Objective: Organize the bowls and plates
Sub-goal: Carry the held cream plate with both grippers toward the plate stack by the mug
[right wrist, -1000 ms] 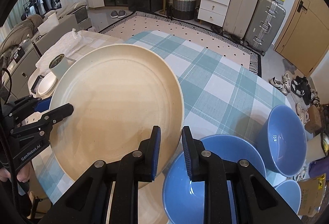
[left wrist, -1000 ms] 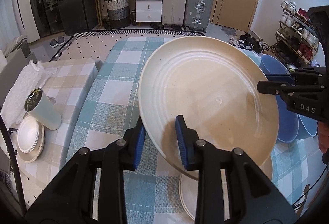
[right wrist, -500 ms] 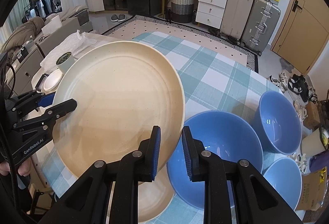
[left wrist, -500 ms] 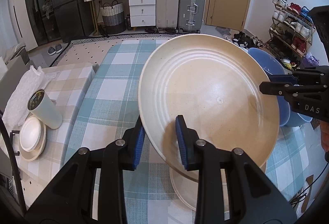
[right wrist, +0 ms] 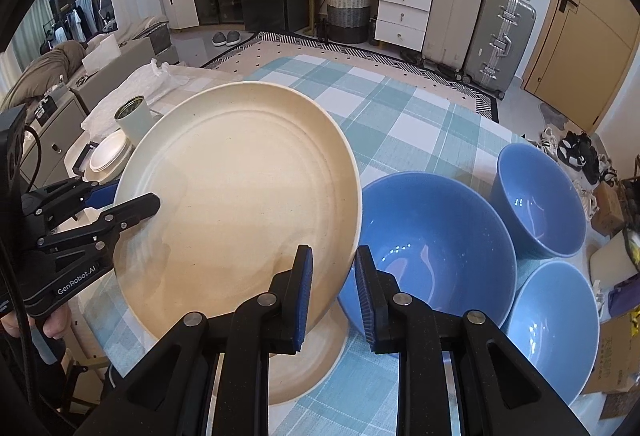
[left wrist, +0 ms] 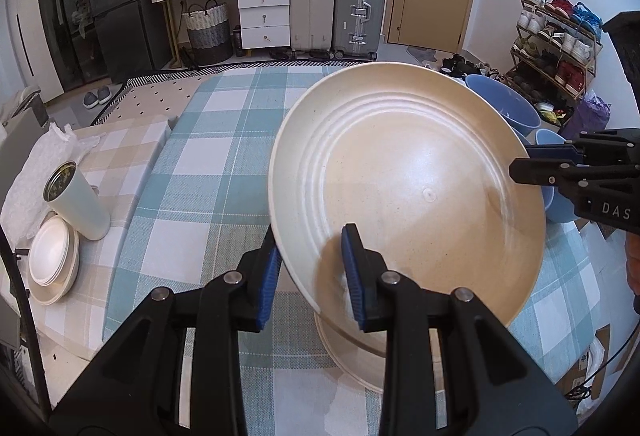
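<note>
A large cream plate (left wrist: 408, 187) (right wrist: 240, 195) is held tilted above the checked table. My left gripper (left wrist: 312, 272) is shut on its near rim; it also shows at the left of the right wrist view (right wrist: 120, 201). My right gripper (right wrist: 332, 288) is shut on the opposite rim and shows at the right of the left wrist view (left wrist: 524, 159). Another cream plate (left wrist: 344, 356) (right wrist: 320, 340) lies on the table right under the held one. Three blue bowls (right wrist: 436, 248) (right wrist: 536, 195) (right wrist: 556, 324) stand to the right.
A pale cylindrical cup (left wrist: 76, 199) and a stack of small white plates (left wrist: 52, 260) sit on the beige side table at left. Suitcases, drawers and a shoe rack stand beyond the blue checked tablecloth (left wrist: 208, 163).
The cream plate has risen with both grippers, further above the plate below it. More of the blue bowls shows in the right wrist view.
</note>
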A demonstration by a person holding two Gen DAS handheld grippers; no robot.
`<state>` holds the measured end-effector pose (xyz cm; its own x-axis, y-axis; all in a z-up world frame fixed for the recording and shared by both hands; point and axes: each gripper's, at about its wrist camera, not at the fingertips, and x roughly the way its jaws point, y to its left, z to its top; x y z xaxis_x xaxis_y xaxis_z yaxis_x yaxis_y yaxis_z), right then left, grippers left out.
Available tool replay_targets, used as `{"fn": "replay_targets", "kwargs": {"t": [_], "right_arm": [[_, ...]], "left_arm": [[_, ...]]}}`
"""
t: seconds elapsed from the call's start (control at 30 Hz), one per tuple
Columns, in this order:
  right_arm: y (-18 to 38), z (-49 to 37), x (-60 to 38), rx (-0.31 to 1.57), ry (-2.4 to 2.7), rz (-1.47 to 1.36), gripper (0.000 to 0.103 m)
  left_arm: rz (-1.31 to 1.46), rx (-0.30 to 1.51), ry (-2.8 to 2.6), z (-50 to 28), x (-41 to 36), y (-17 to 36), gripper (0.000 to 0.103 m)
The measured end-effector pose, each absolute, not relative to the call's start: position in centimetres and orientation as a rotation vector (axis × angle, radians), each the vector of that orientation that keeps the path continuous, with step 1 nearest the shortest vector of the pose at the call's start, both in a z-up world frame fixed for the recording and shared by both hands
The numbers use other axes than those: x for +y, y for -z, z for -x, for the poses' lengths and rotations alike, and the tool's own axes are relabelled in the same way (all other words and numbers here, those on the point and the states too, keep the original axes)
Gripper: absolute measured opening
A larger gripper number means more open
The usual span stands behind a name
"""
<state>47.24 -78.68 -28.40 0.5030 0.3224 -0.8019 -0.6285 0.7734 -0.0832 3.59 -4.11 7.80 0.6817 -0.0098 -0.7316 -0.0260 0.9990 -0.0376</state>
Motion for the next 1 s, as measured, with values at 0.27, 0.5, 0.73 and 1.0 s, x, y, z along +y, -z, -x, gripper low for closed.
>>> {"fn": "replay_targets", "kwargs": {"t": [0.27,0.5,0.73,1.0], "right_arm": [[29.7,-45.8,-78.8,0.880,-0.595,0.390,0.023],[30.8,-44.9,-78.9,0.896,-0.597,0.380,0.023],[31.6,-44.3,-79.0,0.905,-0.598,0.362,0.023],[32.5,-44.0,-79.3,0.919,-0.589,0.345,0.023]], "left_arm": [[0.049,0.834,-0.005,-3.0,-3.3,-6.3,0.025],[0.050,0.847,0.000,-2.3,-2.9,-5.2,0.025],[0.048,0.859,0.000,-2.0,-2.6,-4.1,0.026],[0.036,0.875,0.005,-2.0,-2.7,-2.8,0.026]]}}
